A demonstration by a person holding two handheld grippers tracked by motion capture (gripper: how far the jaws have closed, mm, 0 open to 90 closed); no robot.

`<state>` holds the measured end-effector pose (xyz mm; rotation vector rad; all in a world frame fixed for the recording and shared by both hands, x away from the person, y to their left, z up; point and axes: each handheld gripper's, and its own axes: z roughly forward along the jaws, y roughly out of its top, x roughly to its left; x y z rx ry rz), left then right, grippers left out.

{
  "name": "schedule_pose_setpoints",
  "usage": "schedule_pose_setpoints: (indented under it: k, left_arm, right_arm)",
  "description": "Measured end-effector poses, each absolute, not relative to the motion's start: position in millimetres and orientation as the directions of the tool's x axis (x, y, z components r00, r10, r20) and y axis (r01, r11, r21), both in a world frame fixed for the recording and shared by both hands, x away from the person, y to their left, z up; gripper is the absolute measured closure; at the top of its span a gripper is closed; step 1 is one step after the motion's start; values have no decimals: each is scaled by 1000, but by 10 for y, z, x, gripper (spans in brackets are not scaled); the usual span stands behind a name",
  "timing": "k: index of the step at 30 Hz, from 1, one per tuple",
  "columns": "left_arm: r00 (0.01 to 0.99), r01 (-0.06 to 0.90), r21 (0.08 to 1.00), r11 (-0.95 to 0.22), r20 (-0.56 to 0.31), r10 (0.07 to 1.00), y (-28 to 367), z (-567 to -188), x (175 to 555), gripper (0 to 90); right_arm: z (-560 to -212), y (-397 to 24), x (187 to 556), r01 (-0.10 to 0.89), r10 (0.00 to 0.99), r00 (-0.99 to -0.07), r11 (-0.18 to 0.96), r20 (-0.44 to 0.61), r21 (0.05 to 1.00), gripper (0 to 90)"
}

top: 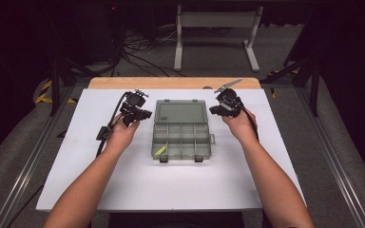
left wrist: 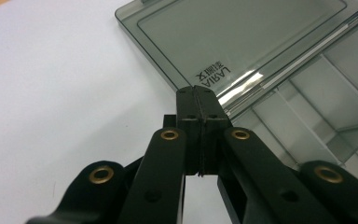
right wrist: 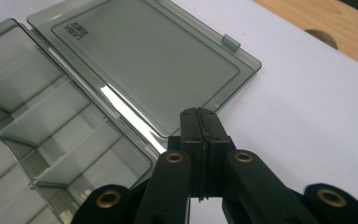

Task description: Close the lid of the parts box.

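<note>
**Open compartment box between two closed grippers**

The white rectangular table top (top: 138,190) carries all items; a light wooden board (top: 171,83) adjoins its far edge.

The smoke-grey translucent plastic compartment box (top: 181,140) lies at the centre of the table top. Its flat hinged lid (top: 180,112) is folded fully open and rests flat on the table on the far side of the tray. The tray is divided into rows of small cells. A small yellow-green item (top: 160,151) lies in the near-left cell; its nature cannot be determined.

The left gripper (top: 140,114) is held just beside the left edge of the lid. The left gripper view shows its two black jaws pressed together, with nothing between them, pointing at the lid's corner.

The right gripper (top: 217,109) is held just beside the right edge of the lid. Its jaws are likewise fully closed and empty, pointing at the lid near the hinge line.
</note>
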<state>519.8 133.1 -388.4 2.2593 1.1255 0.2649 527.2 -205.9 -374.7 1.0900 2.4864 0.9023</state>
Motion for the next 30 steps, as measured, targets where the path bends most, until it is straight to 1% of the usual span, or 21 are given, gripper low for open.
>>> schedule_pose_setpoints:
  k: [12,30]
  left_arm:
    - [599,698,566,-439,-125,791,1370,-4075,5279,898]
    - [592,725,525,-446,-145,793,1341,-4260,5344,897]
  right_arm:
    - [-3958,-2115,5363,607,757,-654,514,14,606,900]
    - [-4148,-2112,5428,643,761,-648,527,28,557,900]
